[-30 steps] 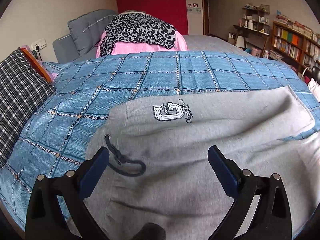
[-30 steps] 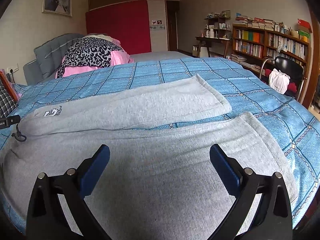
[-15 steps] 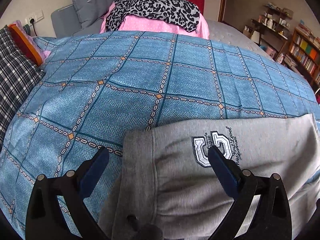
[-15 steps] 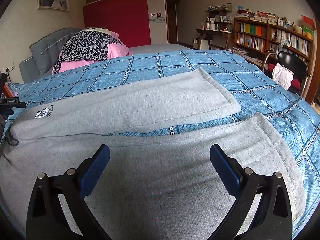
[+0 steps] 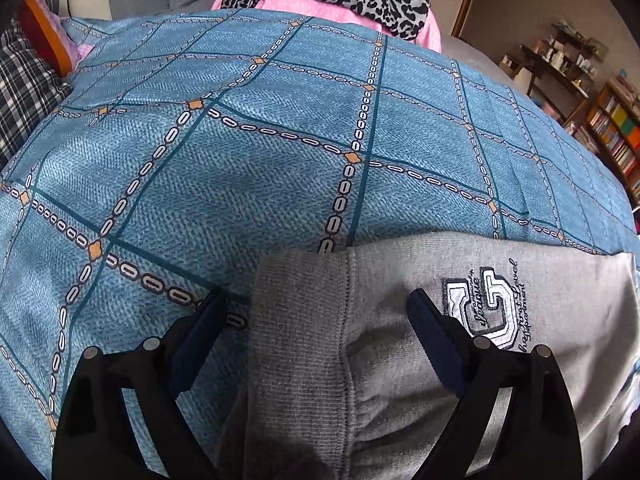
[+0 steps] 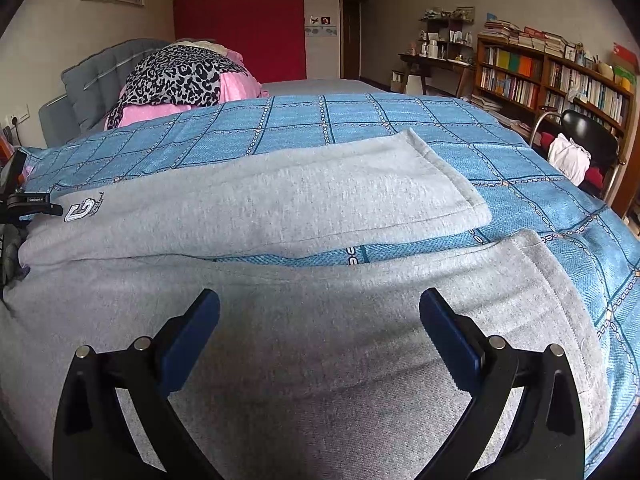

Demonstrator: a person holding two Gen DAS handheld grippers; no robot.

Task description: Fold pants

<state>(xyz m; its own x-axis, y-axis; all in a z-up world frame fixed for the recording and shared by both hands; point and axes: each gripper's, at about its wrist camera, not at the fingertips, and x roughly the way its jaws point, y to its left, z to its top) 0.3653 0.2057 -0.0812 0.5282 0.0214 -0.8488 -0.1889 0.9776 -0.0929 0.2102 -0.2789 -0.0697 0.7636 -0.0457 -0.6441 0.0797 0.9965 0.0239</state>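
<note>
One grey pants (image 6: 280, 208), two legs flat on bed (image 6: 400, 116). Left claw (image 5: 316, 316) closing astride waistband; right claw (image 6: 320, 312) spread.

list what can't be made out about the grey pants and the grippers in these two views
- Grey sweatpants: the near edge of the near leg is cut off by the right wrist view's bottom edge.
- Ribbed waistband: its lower part is hidden behind the left gripper, whose fingers are closing.
- White embroidered logo: the script beside it is too small to read.
- Right gripper: whether it touches the fabric is unclear.
</note>
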